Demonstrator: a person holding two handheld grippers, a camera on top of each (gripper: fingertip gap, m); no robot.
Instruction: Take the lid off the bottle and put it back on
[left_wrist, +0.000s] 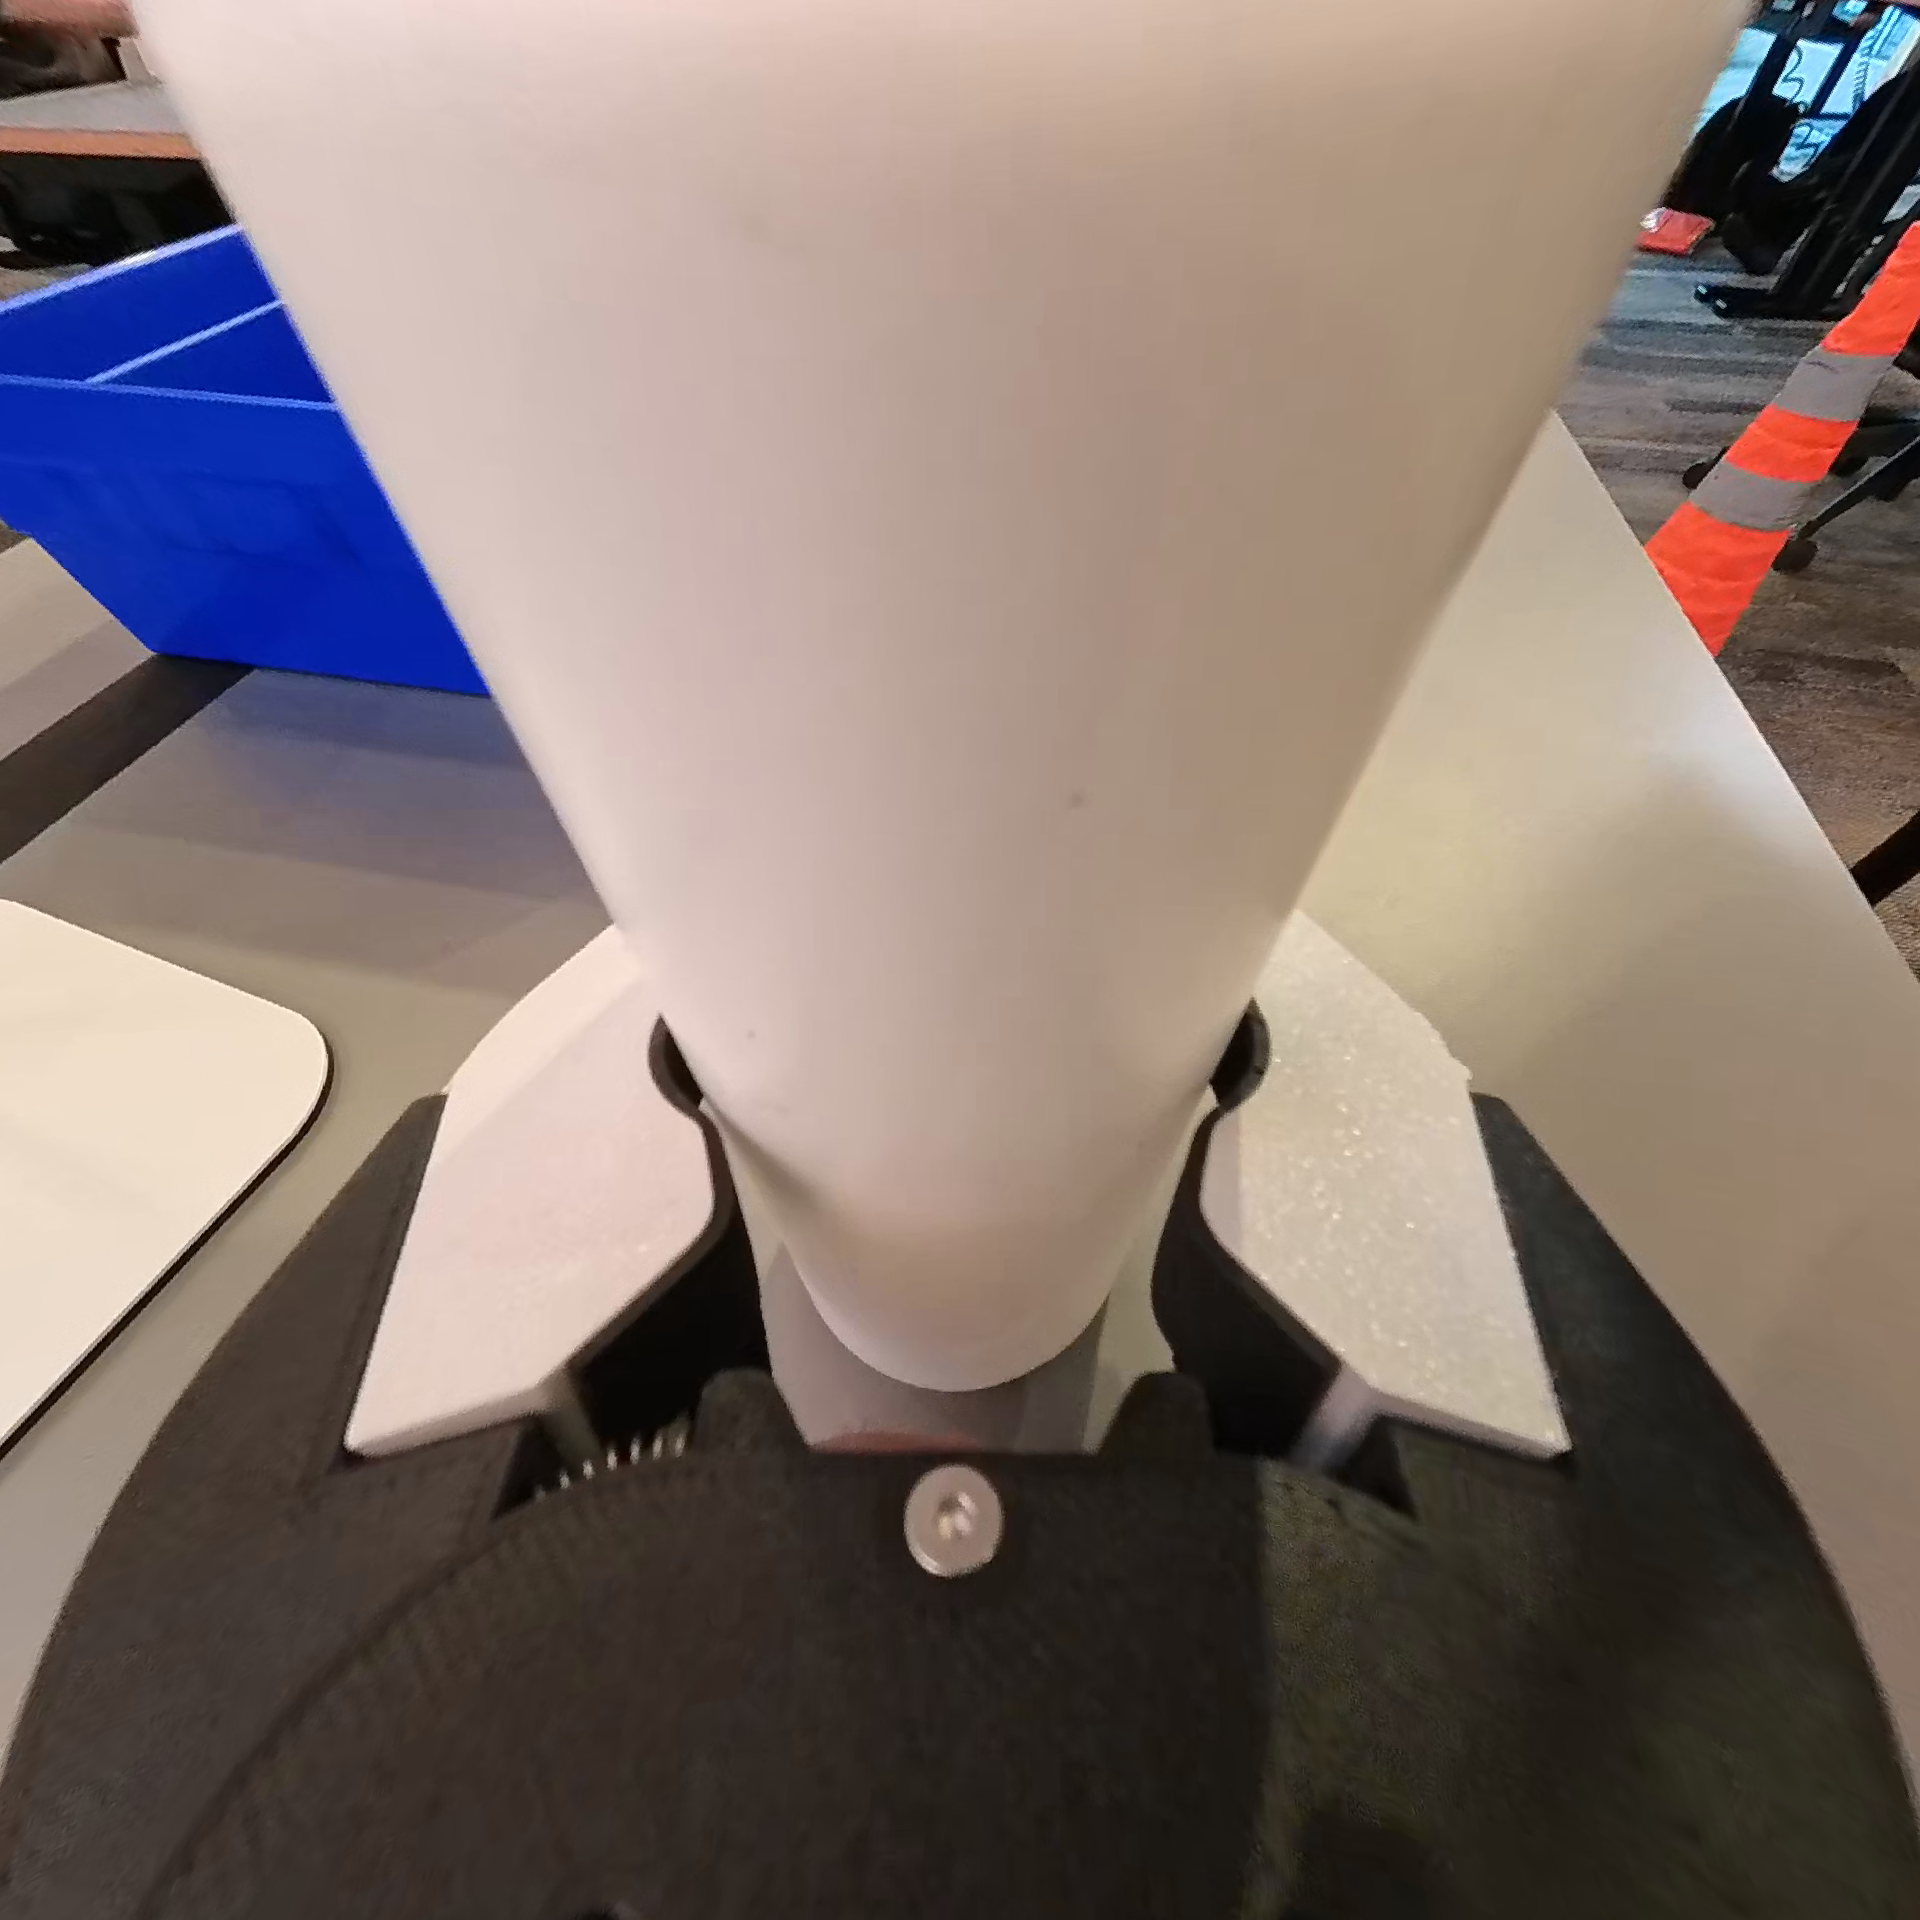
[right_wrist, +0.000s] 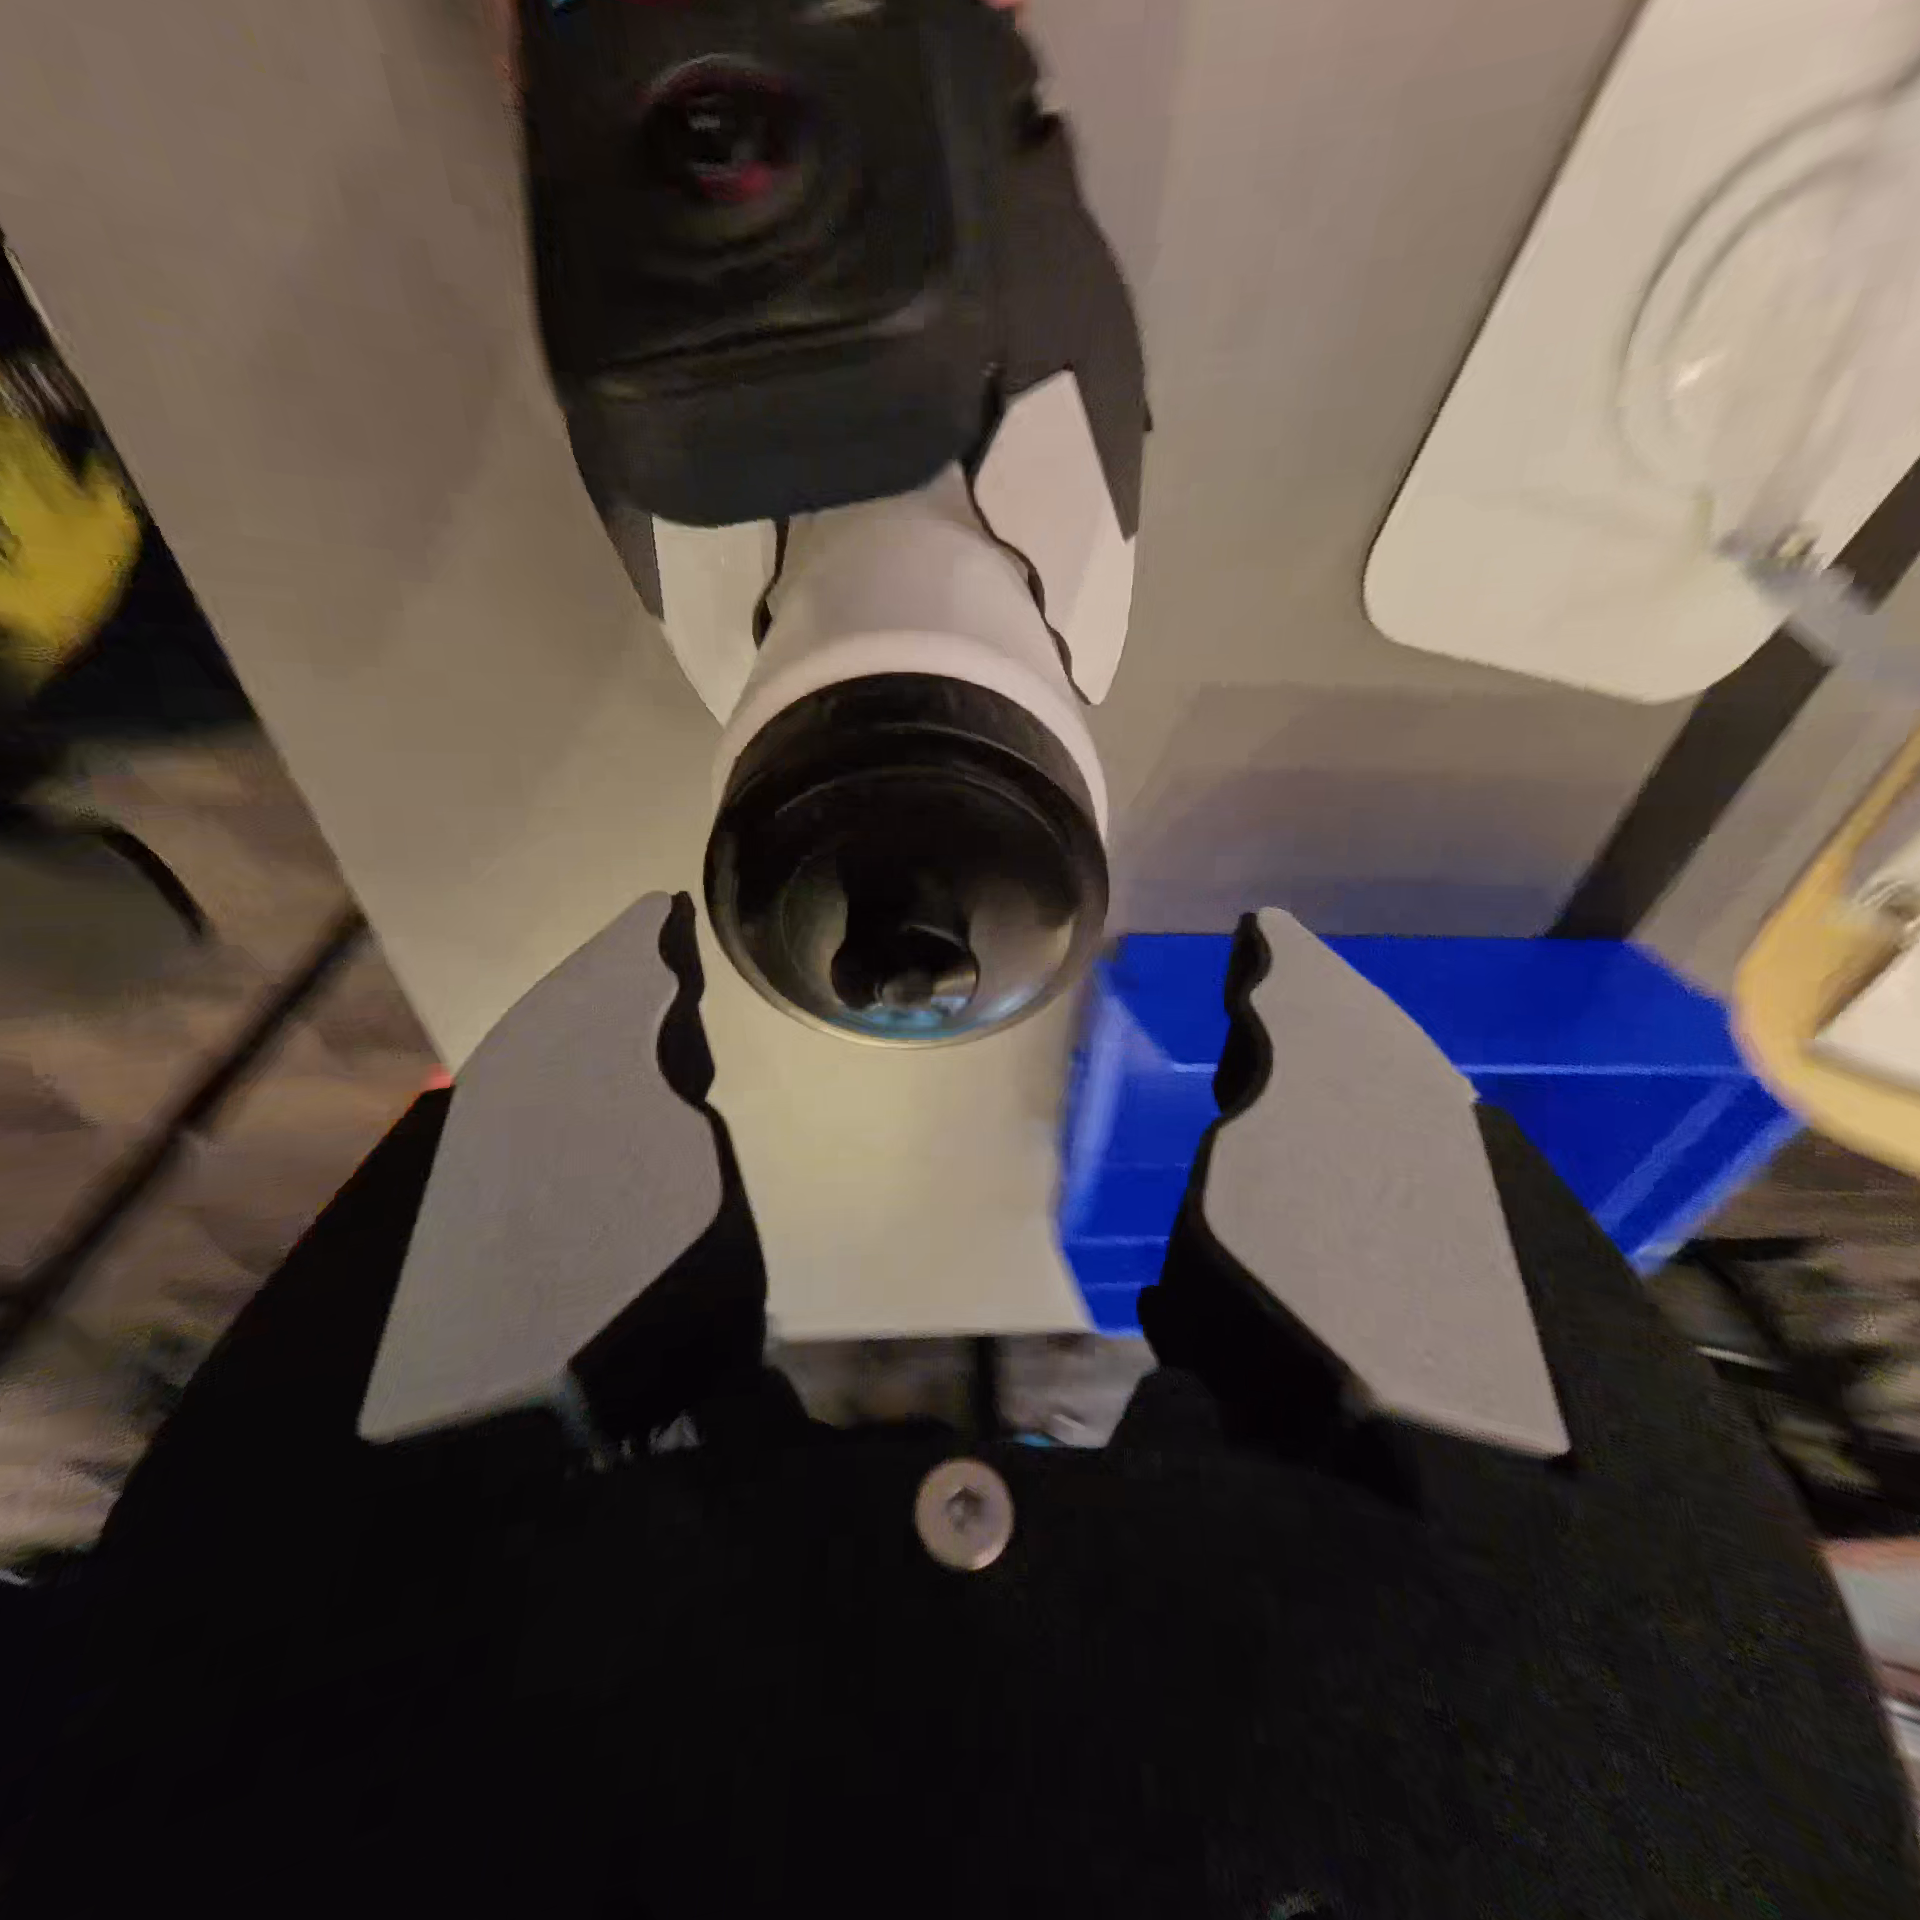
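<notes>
A white bottle (left_wrist: 894, 582) fills the left wrist view, its lower body clamped between the fingers of my left gripper (left_wrist: 956, 1049), which is shut on it. In the right wrist view the same bottle (right_wrist: 914, 613) points toward the camera, with its black lid (right_wrist: 906, 857) on top. The left gripper (right_wrist: 914, 582) holds the bottle body behind the lid. My right gripper (right_wrist: 961, 935) is open and empty. Its fingertips stand on either side of the lid's near edge and do not touch it.
A blue bin (left_wrist: 208, 468) stands on the grey table (left_wrist: 312, 810) at the left; it also shows in the right wrist view (right_wrist: 1455, 1081). A white board (left_wrist: 125, 1112) lies on the table. An orange cone (left_wrist: 1797, 436) stands on the floor beyond the table edge.
</notes>
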